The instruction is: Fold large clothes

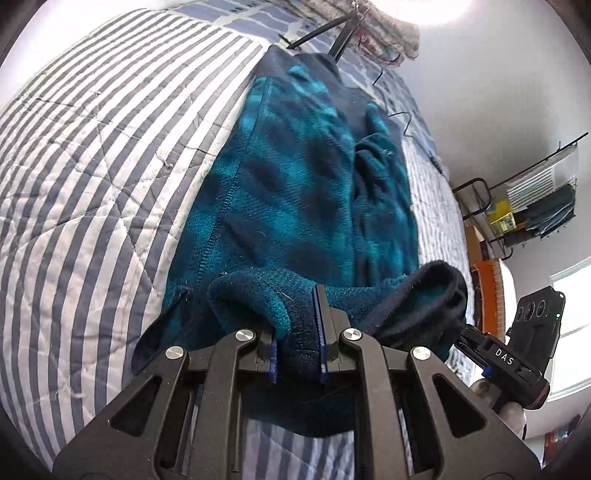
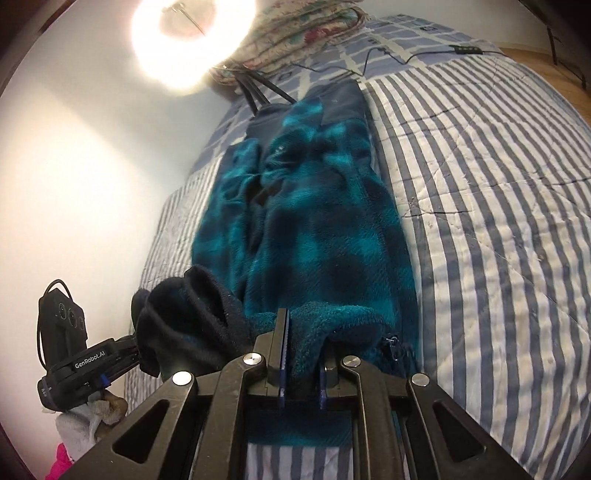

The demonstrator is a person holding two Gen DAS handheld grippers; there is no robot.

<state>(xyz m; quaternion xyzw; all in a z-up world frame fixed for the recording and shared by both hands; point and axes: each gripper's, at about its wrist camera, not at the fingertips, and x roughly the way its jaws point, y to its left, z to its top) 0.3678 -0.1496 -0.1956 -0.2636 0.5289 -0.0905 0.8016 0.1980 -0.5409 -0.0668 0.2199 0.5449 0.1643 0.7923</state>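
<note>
Where legible — "DAS" label (image 1: pixel 504 357); "GenRobot.AI" label (image 2: pixel 89 360)

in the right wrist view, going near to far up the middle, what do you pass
right tongs clamped on the near edge of the teal fleece → the long body of the fleece lying on the striped quilt → black cables → floral folded bedding

Garment (image 1: pixel 306 192): thick fleece, teal and navy check, fuzzy matt nap; dark knit-like trim at hem.
Quilt (image 1: pixel 92 177): woven cotton-like cloth, blue-white stripes, stitched quilting, slightly puckered, matt.
Left gripper (image 1: pixel 298 332): matt black plastic or metal links, polished silver pivot pins, blue pads.
Wall (image 2: pixel 92 166): smooth, painted, matt.
</note>
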